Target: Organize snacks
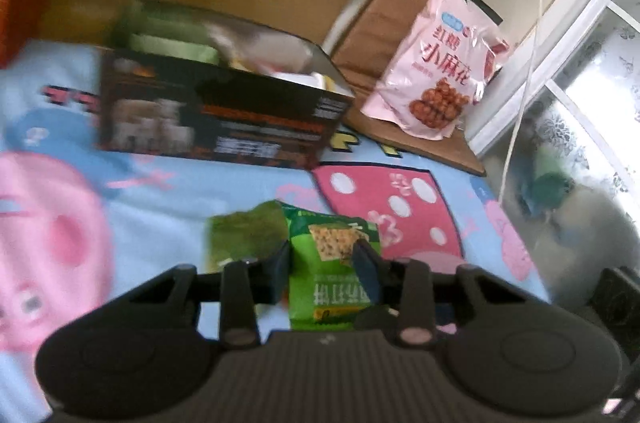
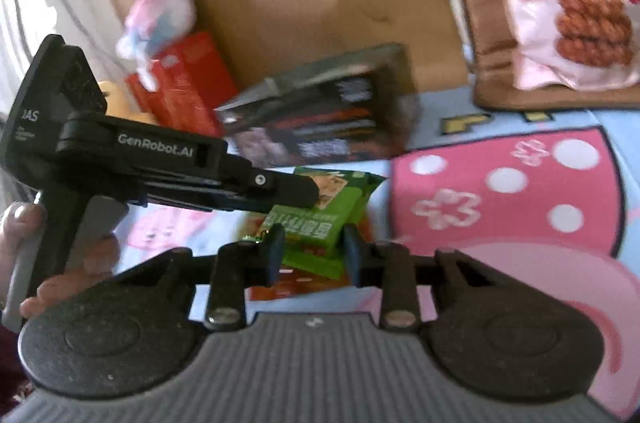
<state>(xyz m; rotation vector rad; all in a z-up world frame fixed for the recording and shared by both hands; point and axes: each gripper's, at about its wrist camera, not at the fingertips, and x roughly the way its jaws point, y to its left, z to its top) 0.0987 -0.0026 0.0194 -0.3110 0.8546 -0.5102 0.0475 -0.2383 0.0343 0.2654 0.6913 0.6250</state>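
We are in the pick-up step: each gripper pinches a green packet over the blanket (image 1: 168, 183). The left gripper (image 1: 325, 255) has its jaws pressed on the sides of a green packet (image 1: 332, 263), with a second green wrapper (image 1: 244, 231) lying just beside it. In the right wrist view the right gripper (image 2: 313, 248) is likewise closed on a green packet (image 2: 316, 235), and the left gripper's arm (image 2: 200, 175) reaches in across its far end, with a hand (image 2: 24, 251) on its handle; whether both hold one packet or two we cannot tell. The box (image 1: 216, 115) stands open beyond them on the blanket, near the pink bag (image 1: 436, 63) leaning on a brown mat (image 1: 372, 35). Next, we judge, the packets must be lifted clear and carried over the box's near wall, then released inside. The box's contents are blurred; red shapes (image 2: 304, 287) under the right packet are mostly hidden, and the box print is unreadable.
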